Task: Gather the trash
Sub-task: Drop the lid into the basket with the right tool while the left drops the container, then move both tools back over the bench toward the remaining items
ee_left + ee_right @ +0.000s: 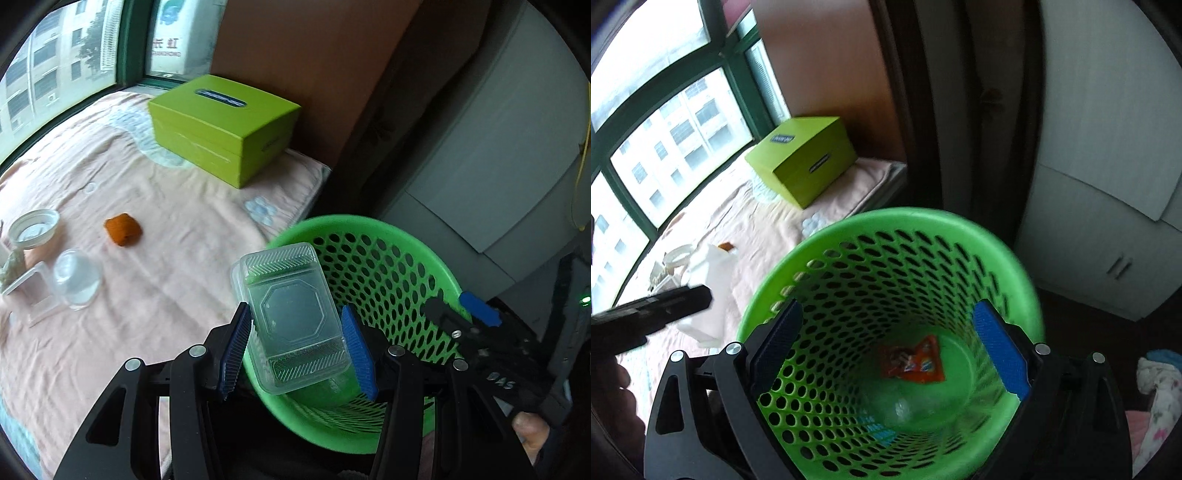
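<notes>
The left claw (297, 345) pinches a clear, thin-walled plastic food container (291, 317), rectangular with rounded corners, ribbed bands at both short ends and an octagonal panel embossed in its base; the ridged blue pads press its long sides. It hangs over the rim of a bright green plastic basket (391, 236), round and pierced all over with oval holes, at about 3 o'clock from the container. The right claw (894, 347) is spread wide, its blue pads apart around the basket's (908, 218) mouth with nothing between them. On the basket floor lies an orange printed wrapper (912, 360), with something clear and crumpled below it, too blurred to identify. On the peach bedspread (147, 258), at 9 o'clock, sit a small orange lump (123, 229), a clear domed cup (75, 278) and a shallow round lid (34, 228); more clutter is cut off at the left edge. A glossy lime-green box (225, 127) sits at 12 o'clock.
</notes>
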